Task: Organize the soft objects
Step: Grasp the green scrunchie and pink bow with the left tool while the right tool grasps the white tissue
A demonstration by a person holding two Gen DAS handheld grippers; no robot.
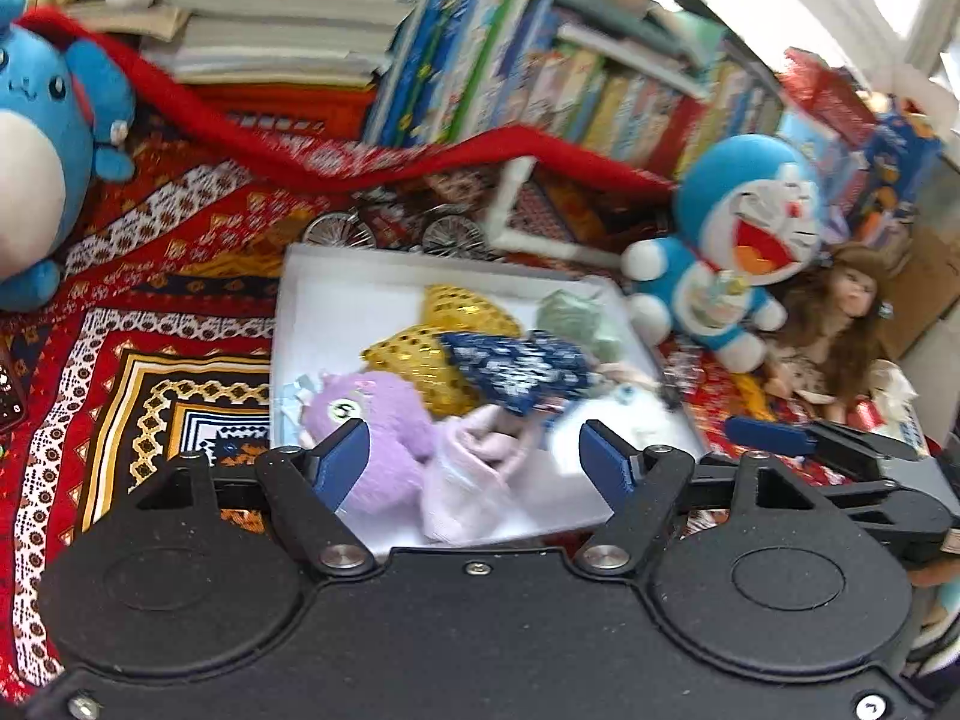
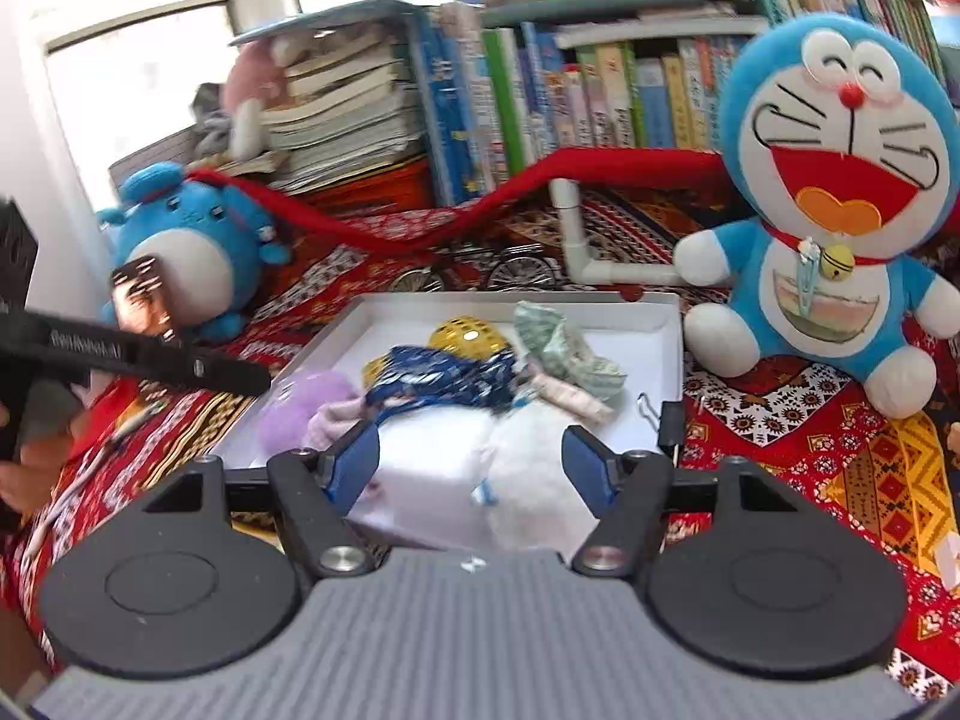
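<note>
Both tongs — left (image 1: 474, 456) and right (image 2: 474, 459) — hang spread and empty over the white box (image 2: 660, 324), where the soft things (image 2: 444, 372) lie heaped — any grab risks snagging two pieces, since they overlap.

fuzzy purple plush (image 1: 384, 420), shiny sequinned gold cloth (image 1: 420, 354)

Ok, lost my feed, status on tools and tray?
Left tool open, empty. Right tool open, empty. Soft items piled in white tray. Nothing blocking.
</note>
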